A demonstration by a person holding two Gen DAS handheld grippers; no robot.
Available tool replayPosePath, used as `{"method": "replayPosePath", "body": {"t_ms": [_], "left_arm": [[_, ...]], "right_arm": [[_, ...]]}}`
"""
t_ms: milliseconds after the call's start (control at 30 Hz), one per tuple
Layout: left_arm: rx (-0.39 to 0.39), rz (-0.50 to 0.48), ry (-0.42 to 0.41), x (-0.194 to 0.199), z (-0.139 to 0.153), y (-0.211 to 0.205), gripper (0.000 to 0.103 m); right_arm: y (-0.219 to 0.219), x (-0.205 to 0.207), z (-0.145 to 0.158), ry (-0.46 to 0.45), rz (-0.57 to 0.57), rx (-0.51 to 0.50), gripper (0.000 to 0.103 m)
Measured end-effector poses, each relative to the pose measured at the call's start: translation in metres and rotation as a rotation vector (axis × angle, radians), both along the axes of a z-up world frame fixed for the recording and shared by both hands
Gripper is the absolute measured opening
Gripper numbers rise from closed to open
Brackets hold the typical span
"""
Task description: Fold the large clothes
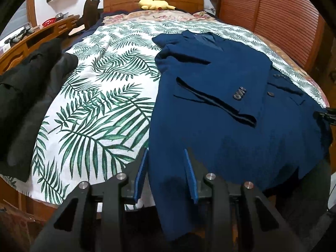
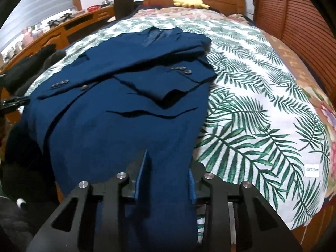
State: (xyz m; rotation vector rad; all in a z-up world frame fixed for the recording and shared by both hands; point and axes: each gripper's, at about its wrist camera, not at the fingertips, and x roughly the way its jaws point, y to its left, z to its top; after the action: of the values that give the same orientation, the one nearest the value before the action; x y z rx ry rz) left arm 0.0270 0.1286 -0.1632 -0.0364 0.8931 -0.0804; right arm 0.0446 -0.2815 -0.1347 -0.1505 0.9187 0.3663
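The blue jacket lies on the bed, collar toward the headboard, so its long axis runs straight away from both grippers. The left gripper and right gripper each hold a hem corner, fingers narrowed on the cloth (both equally near). The sleeves are already crossed over the chest.

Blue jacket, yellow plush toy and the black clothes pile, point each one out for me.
blue jacket (image 1: 220, 126), left wrist view, on its front panel below the cuff buttons.
yellow plush toy (image 1: 155, 3), left wrist view, on its body by the headboard.
black clothes pile (image 1: 25, 88), left wrist view, on the dark fabric's middle.
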Motion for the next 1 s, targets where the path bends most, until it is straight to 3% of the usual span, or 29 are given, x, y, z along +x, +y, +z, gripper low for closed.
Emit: {"method": "replayPosePath", "body": {"t_ms": [67, 100, 167, 233, 500, 633, 1000], "left_arm": [[-0.011, -0.01, -0.004, -0.001, 0.002, -0.001, 0.013], [-0.018, -0.016, -0.006, -0.001, 0.003, -0.001, 0.01], [-0.016, -0.023, -0.02, -0.001, 0.009, -0.003, 0.004], [-0.003, -0.03, -0.037, -0.001, 0.015, -0.006, 0.001], [-0.014, -0.065, -0.188, -0.002, 0.075, -0.019, 0.0], [0.02, -0.106, -0.28, -0.003, 0.118, -0.038, 0.0], [0.089, -0.18, -0.475, -0.027, 0.22, -0.066, 0.0]], "right_arm": [[0.0, 0.002, -0.005, 0.022, -0.004, 0.017, 0.031], [0.001, 0.002, -0.006, 0.019, -0.003, 0.023, 0.03], [0.003, 0.002, -0.005, 0.012, -0.001, 0.026, 0.016], [0.003, 0.005, 0.002, 0.007, 0.0, 0.042, 0.01], [0.012, 0.009, 0.051, -0.109, 0.043, 0.182, 0.002], [0.019, 0.01, 0.085, -0.192, 0.058, 0.246, 0.002], [0.036, -0.02, 0.177, -0.376, 0.111, 0.287, 0.001]]}}
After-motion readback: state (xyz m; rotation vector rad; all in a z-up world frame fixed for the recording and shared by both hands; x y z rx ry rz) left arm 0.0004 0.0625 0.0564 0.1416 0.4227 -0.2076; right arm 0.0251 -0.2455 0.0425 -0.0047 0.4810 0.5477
